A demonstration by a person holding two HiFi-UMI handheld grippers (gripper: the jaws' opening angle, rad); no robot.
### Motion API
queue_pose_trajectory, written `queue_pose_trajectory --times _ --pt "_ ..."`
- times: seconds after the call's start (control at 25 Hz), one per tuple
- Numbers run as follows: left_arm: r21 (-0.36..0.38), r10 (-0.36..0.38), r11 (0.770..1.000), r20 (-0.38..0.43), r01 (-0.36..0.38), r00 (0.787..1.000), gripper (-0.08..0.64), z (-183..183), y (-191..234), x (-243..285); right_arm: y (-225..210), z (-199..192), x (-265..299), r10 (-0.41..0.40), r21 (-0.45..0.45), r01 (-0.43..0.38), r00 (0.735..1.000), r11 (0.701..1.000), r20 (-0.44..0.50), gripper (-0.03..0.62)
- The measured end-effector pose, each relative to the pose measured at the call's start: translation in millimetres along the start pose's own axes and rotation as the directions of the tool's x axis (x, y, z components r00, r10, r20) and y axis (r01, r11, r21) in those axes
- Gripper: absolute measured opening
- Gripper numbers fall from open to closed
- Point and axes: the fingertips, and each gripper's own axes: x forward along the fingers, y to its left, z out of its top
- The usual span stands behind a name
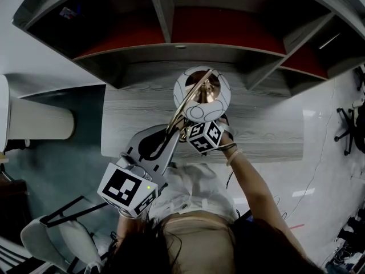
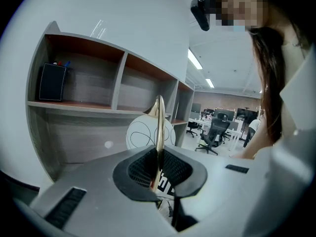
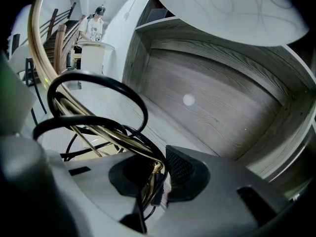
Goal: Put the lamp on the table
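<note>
The lamp has a white globe shade (image 1: 202, 94) with thin line patterns and a curved gold stem (image 1: 183, 104); it hangs just above the grey wooden table (image 1: 262, 136). My left gripper (image 2: 159, 174) is shut on the gold stem (image 2: 159, 127), with the shade (image 2: 143, 132) right behind it. My right gripper (image 3: 157, 174) is shut on the lamp's thin gold rods (image 3: 113, 137) and its black cable (image 3: 98, 83), under the shade (image 3: 232, 9). From above, only the right gripper's marker cube (image 1: 205, 136) shows below the shade.
Open shelves (image 1: 171, 16) with red floors rise at the table's back; a black box (image 2: 52, 81) stands in the left one. A white cylinder (image 1: 34, 121) lies left of the table. A chair (image 1: 63, 233) stands at lower left. Office chairs (image 2: 215, 132) stand far behind.
</note>
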Motion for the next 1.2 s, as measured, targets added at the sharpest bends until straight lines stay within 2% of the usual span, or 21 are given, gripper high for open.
queue_pose_trajectory --times 0.4,0.64,0.96,1.2 --pt "-0.027 0.045 0.999 0.027 -0.044 0.999 0.027 -0.2 1.7 -0.8 -0.3 -0.4 -0.4 -0.005 -0.018 0.005 1.0 1.0 -0.002 0.067" --pt "-0.053 0.072 0.996 0.044 -0.07 0.996 0.028 1.5 4.3 -0.7 0.1 0.0 0.6 0.022 -0.011 -0.022 1.0 1.0 0.008 0.067" --pt "-0.046 0.134 0.99 0.052 -0.132 0.99 0.029 -0.3 6.7 -3.0 1.7 -2.2 -0.3 0.05 0.022 -0.05 0.999 0.999 0.011 0.067" --pt "-0.045 0.147 0.988 0.048 -0.145 0.988 0.04 -1.6 7.1 -6.9 2.9 -4.4 -4.2 0.066 0.042 -0.066 0.998 0.997 0.019 0.069"
